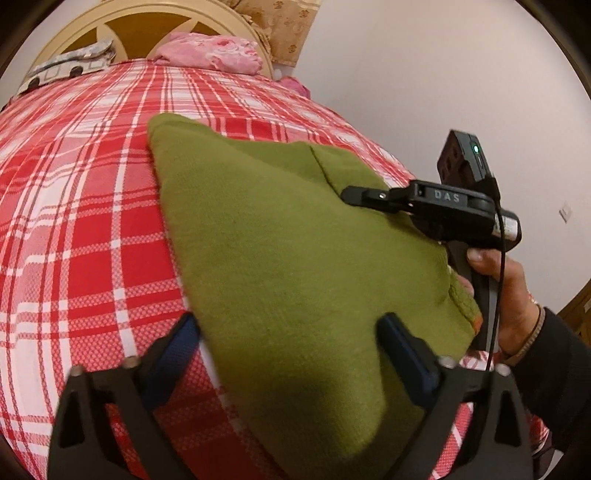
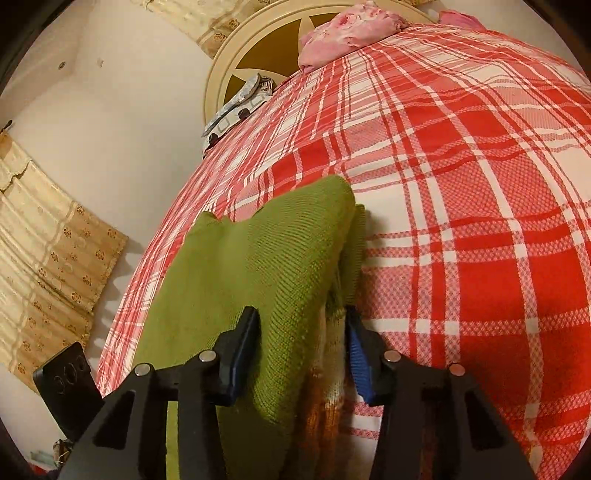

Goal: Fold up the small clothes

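A small green knitted garment [image 1: 288,258] lies partly folded on a red and white checked bedspread [image 1: 81,229]. My left gripper [image 1: 291,350] stands open with its blue-padded fingers either side of the garment's near edge; one finger is under or beside the cloth. In the left wrist view the right gripper [image 1: 354,195] reaches over the garment's right side. In the right wrist view the right gripper [image 2: 301,343] has the folded green garment [image 2: 266,266] and its orange and white trim [image 2: 328,398] between its fingers, with a gap remaining on the right side.
A pink cloth [image 1: 214,51] and a grey patterned cloth [image 1: 70,68] lie at the bed's far end by the cream round headboard [image 1: 122,14]. A beige curtain [image 2: 44,266] hangs on the left wall. A white wall [image 1: 424,74] is to the right.
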`<state>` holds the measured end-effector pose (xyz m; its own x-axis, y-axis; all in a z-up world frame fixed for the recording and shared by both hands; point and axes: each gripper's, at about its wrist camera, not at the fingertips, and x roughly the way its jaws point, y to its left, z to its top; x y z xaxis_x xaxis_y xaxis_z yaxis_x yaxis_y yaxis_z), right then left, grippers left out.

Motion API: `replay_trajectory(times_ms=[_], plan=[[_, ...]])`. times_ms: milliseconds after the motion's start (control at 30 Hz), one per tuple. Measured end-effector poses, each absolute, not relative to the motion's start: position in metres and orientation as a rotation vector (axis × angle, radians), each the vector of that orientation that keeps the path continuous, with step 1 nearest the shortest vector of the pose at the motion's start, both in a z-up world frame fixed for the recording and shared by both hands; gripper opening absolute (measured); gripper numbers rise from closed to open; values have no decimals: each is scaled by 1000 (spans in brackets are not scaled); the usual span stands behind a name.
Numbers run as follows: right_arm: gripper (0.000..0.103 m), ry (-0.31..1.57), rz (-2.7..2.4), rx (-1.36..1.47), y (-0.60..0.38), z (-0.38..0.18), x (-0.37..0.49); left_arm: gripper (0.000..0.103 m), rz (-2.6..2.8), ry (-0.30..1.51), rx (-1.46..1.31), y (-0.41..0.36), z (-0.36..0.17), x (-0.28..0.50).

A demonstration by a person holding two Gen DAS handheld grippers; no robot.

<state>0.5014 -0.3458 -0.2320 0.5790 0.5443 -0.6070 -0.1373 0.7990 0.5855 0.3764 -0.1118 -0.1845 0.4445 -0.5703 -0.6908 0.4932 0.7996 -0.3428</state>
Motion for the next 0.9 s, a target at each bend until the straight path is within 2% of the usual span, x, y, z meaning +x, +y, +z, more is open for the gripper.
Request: replay_trajectory(times_ms=[67, 133, 300, 400, 600, 900], plan=[[33, 861, 414, 518, -341, -228, 497, 83, -655, 886, -42, -120, -182, 372], [29, 864, 382, 494, -332, -223, 493, 80, -644, 879, -16, -123, -180, 369], [27, 856, 350, 478, -328, -219, 491, 57, -656, 854, -31, -115, -172, 364], [27, 846, 342, 455, -324, -213, 486, 51, -656, 856, -24, -112, -168, 361], [26, 840, 338, 421, -313, -201, 474, 43, -644, 836, 2, -109, -158, 349], [26, 823, 374, 426, -293, -189, 448, 40, -631, 811, 8, -90, -147, 328]])
